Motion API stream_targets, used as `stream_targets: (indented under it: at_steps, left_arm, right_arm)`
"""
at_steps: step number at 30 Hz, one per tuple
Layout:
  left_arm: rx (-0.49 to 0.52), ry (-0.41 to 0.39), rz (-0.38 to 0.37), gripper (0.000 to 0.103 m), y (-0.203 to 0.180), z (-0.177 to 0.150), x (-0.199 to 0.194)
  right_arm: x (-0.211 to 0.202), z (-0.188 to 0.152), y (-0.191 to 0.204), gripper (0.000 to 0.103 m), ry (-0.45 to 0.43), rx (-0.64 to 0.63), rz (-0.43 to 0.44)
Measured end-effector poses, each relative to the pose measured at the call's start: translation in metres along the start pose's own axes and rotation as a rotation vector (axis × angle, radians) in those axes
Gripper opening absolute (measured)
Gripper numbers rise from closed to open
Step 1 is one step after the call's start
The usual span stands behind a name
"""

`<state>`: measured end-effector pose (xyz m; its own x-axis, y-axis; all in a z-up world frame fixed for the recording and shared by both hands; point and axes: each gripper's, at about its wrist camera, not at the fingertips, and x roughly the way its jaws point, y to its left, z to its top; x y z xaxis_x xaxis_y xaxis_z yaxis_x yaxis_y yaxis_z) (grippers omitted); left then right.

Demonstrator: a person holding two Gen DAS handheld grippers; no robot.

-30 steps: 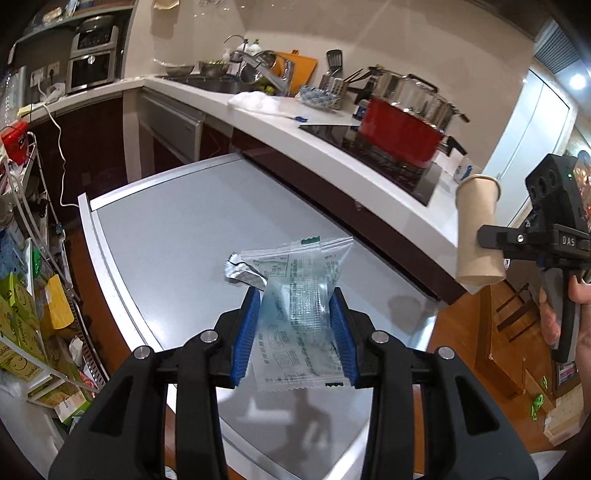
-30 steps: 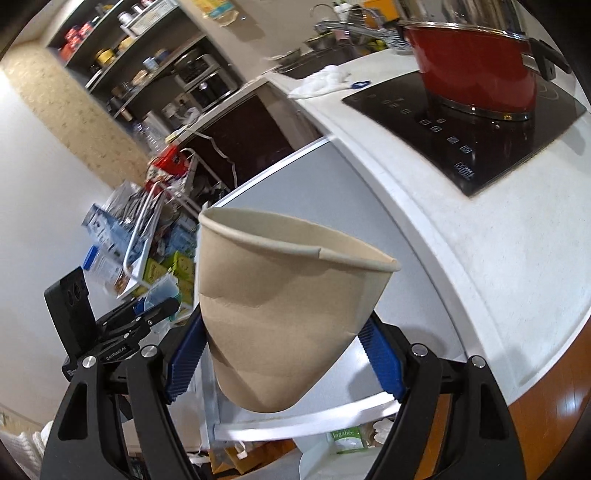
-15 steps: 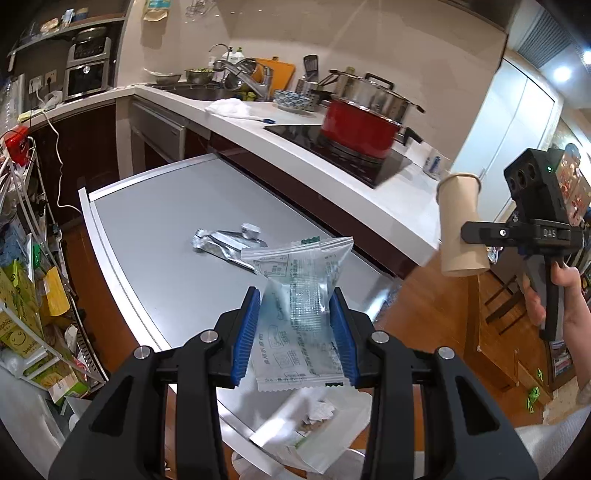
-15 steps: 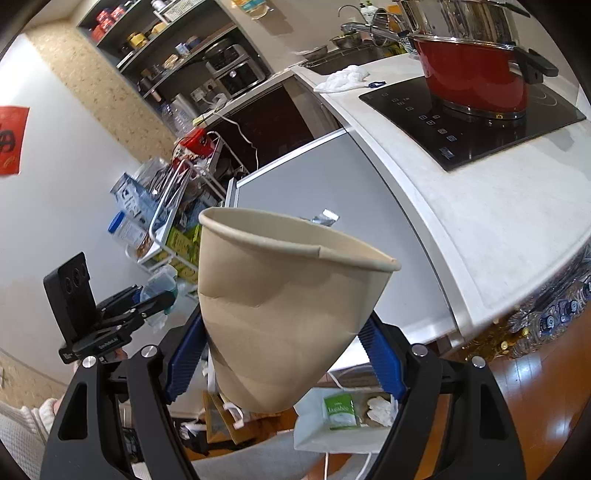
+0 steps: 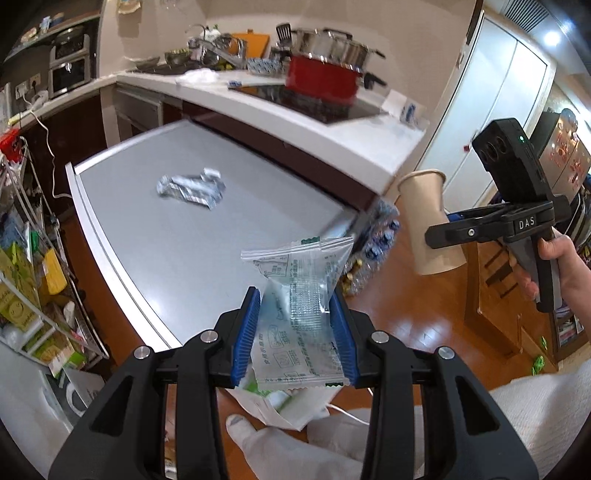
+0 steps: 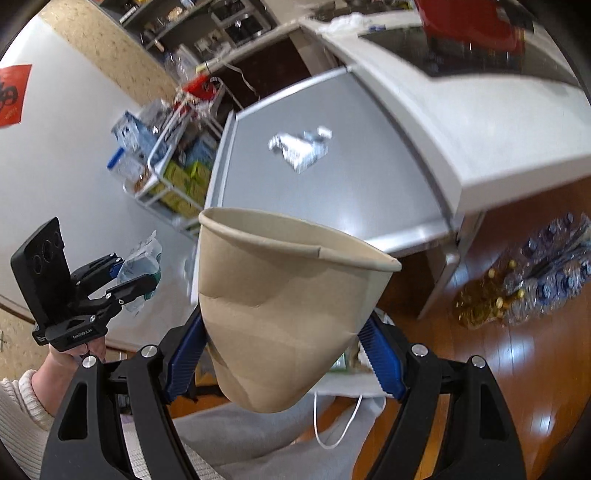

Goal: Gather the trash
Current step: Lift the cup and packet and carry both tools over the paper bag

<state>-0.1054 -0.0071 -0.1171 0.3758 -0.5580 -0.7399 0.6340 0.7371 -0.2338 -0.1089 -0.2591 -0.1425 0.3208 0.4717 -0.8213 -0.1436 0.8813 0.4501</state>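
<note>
My kitchen is evenly lit from above — a ceiling light (image 5: pixel 551 38) glows at the upper right of my left view. Both views bend hard at the rims and darken in the corners. Motion blur smears the red pot (image 6: pixel 472 26) and white counter (image 6: pixel 461 110) in my right view — the wood floor (image 6: pixel 535 369) shows pale glare.
</note>
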Motion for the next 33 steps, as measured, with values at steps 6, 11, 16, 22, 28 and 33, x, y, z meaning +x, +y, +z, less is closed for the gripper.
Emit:
stream_targets:
  at_steps: [6,11,16,22,28,33]
  left_arm:
    - [0.006,0.06,0.01,0.04,-0.016,-0.021,0.017]
    - [0.032,0.118,0.043,0.04,-0.023,-0.035,0.03]
    - [0.045,0.191,0.049,0.04,-0.025,-0.05,0.05]
    - [0.08,0.268,0.064,0.04,-0.028,-0.069,0.076]
    - [0.095,0.322,0.071,0.04,-0.03,-0.082,0.102]
    - [0.088,0.356,0.077,0.04,-0.03,-0.092,0.122]
  right_arm:
    - [0.019,-0.021,0.0,0.077,0.073,-0.023,-0.009]
    - [0.038,-0.034,-0.007,0.077,0.127,-0.022,-0.023]
    - [0.055,-0.043,-0.016,0.077,0.172,-0.018,-0.05]
    - [0.077,-0.052,-0.027,0.077,0.217,-0.012,-0.096]
    - [0.104,-0.063,-0.031,0.077,0.274,-0.036,-0.143]
    - [0.125,-0.071,-0.04,0.077,0.319,-0.034,-0.172]
